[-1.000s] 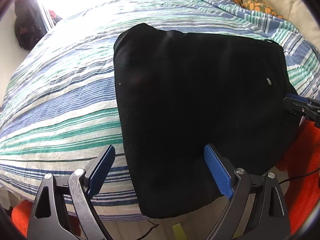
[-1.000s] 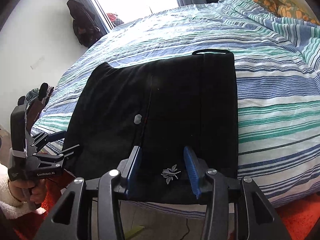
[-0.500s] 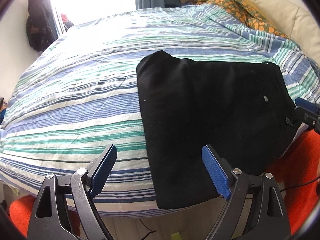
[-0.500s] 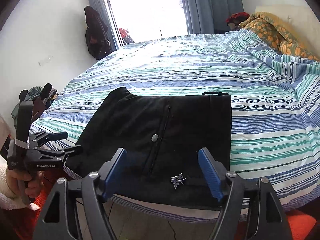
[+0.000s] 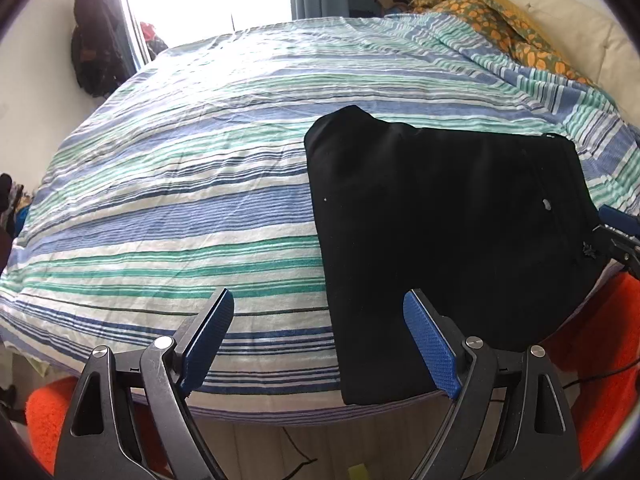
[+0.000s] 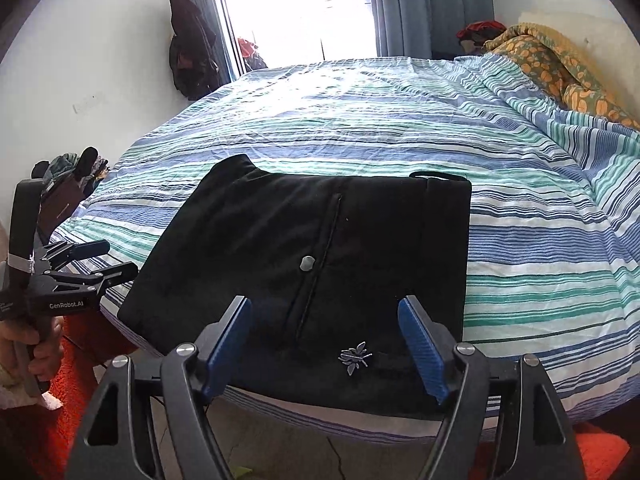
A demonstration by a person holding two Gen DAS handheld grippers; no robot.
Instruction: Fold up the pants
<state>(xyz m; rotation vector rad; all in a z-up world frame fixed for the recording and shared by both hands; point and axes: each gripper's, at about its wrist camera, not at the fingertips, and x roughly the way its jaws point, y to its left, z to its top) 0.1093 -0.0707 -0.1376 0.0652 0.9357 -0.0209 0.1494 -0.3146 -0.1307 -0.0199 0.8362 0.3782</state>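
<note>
The black pants [image 5: 448, 224] lie folded in a flat squarish packet at the near edge of the striped bed, also in the right wrist view [image 6: 320, 256]. A small silver insect emblem [image 6: 355, 357] and a round button [image 6: 307, 263] show on top. My left gripper [image 5: 318, 320] is open and empty, held back from the bed edge just left of the packet; it also shows in the right wrist view [image 6: 100, 258]. My right gripper [image 6: 324, 326] is open and empty, in front of the packet's near edge.
The striped blue, green and white duvet [image 5: 200, 168] covers the bed. An orange-patterned blanket [image 6: 560, 68] is bunched at the far right by the headboard. Orange rug [image 5: 600, 360] lies on the floor below. Dark clothes hang on the wall [image 6: 188, 48] beside the window.
My right gripper opened, let go of the pants' near edge and drew back. My left gripper, open throughout, pulled back and to the left. The folded pants stay on the bed.
</note>
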